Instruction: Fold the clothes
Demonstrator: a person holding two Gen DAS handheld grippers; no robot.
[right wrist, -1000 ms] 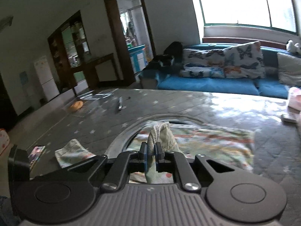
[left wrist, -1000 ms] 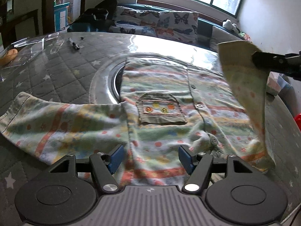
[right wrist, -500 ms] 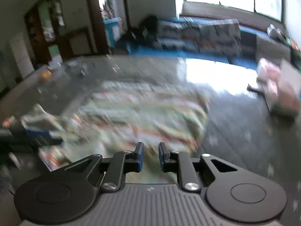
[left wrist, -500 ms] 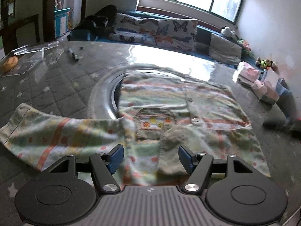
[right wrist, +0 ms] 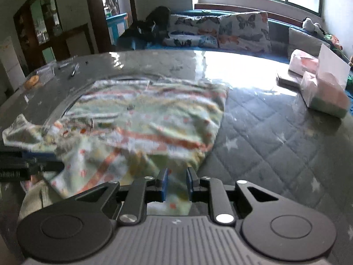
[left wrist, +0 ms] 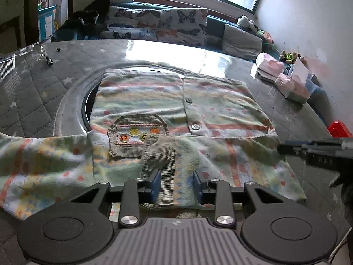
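Observation:
A striped pastel cardigan (left wrist: 181, 101) with a chest pocket (left wrist: 136, 132) lies flat on the quilted grey table. Its right sleeve (left wrist: 220, 156) is folded across the body, with its ribbed cuff (left wrist: 161, 156) between my left fingers. Its left sleeve (left wrist: 39, 156) lies spread out to the left. My left gripper (left wrist: 176, 184) is open over the cuff, at the garment's near edge. My right gripper (right wrist: 176, 183) is open, its tips over the cardigan's (right wrist: 143, 130) near right corner. It also shows at the right in the left wrist view (left wrist: 313, 152).
Pink tissue packs and a white card (left wrist: 286, 77) sit at the table's far right, also in the right wrist view (right wrist: 322, 88). A pen (left wrist: 48, 58) and a clear plastic tray (left wrist: 8, 70) lie far left. A sofa with butterfly cushions (left wrist: 165, 26) stands behind the table.
My right gripper carried the right sleeve across the body, let it go and pulled back to the right. My left gripper closed in on the cuff, its jaws narrower.

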